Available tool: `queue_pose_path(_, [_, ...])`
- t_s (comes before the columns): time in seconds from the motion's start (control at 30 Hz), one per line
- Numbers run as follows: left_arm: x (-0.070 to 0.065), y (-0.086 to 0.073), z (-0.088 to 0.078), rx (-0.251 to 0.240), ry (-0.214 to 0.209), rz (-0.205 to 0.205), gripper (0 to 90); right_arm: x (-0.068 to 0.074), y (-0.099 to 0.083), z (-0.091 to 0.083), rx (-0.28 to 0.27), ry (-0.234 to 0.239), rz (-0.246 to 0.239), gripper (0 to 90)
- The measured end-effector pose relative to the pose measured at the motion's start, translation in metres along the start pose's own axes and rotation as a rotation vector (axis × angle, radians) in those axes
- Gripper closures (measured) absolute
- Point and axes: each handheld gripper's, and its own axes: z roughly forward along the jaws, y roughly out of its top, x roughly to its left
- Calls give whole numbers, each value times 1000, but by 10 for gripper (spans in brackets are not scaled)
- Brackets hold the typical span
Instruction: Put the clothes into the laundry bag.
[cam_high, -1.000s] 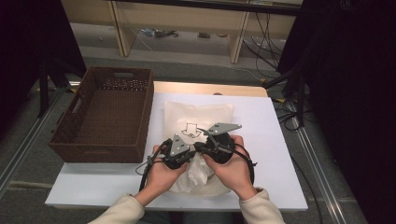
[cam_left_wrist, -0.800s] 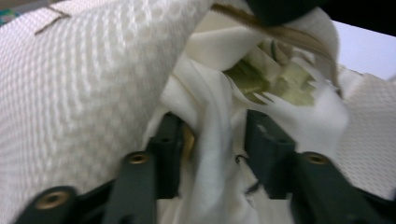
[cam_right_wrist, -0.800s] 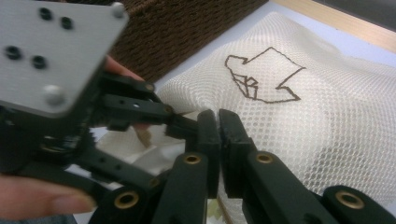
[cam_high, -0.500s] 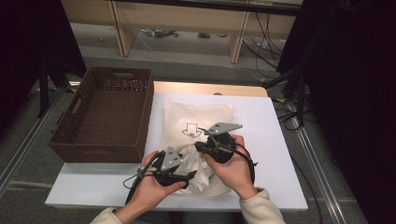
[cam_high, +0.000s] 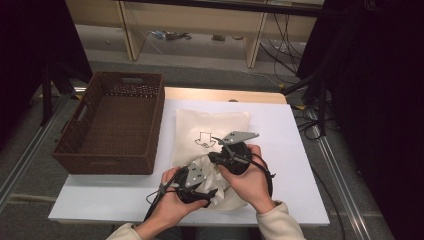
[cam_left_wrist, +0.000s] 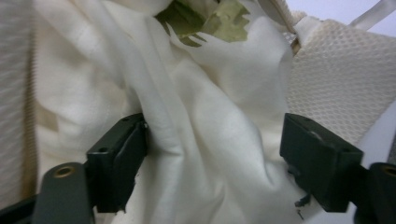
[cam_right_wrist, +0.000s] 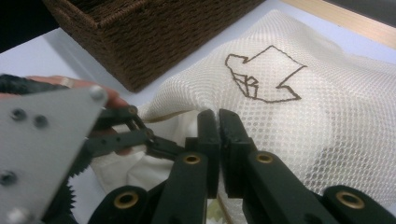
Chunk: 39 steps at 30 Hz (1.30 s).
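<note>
One wicker basket (cam_high: 112, 122) — left of mesh bag (cam_high: 212, 130)

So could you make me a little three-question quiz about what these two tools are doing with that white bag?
1. True or false: the right tool is shut on the edge of the mesh laundry bag.
2. The left tool has white cloth between its jaws. Are its jaws A) wide apart, or B) pressed flat together?
3. What stands on the table to the left of the bag?

Key: 1 true. 2 A; they have just been opening, with the cloth loose between them. 3 a brown wicker basket.
</note>
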Motion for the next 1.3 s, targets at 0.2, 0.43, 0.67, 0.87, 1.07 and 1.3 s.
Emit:
queue_pose_path(0.2, [0,0,11,6,40,27,359,2,0,0,4,-3,21,891])
queue_pose_path(0.43, [3,-2,14,37,63,58,614,1,0,-1,3,-4,9,891])
queue_pose_path(0.67, [8,-1,11,7,26,-38,801,2,0,-1,5,2,20,892])
queue_pose_path(0.87, [14,13,1,-80,20,-86,808,2,1,-3,-20,0,-11,892])
queue_pose_path(1.07, [17,26,1,-105,43,-78,808,2,3,-5,-34,1,-15,892])
queue_pose_path(1.3, [32,20,18,-82,74,-86,803,0,1,-2,-14,22,19,892])
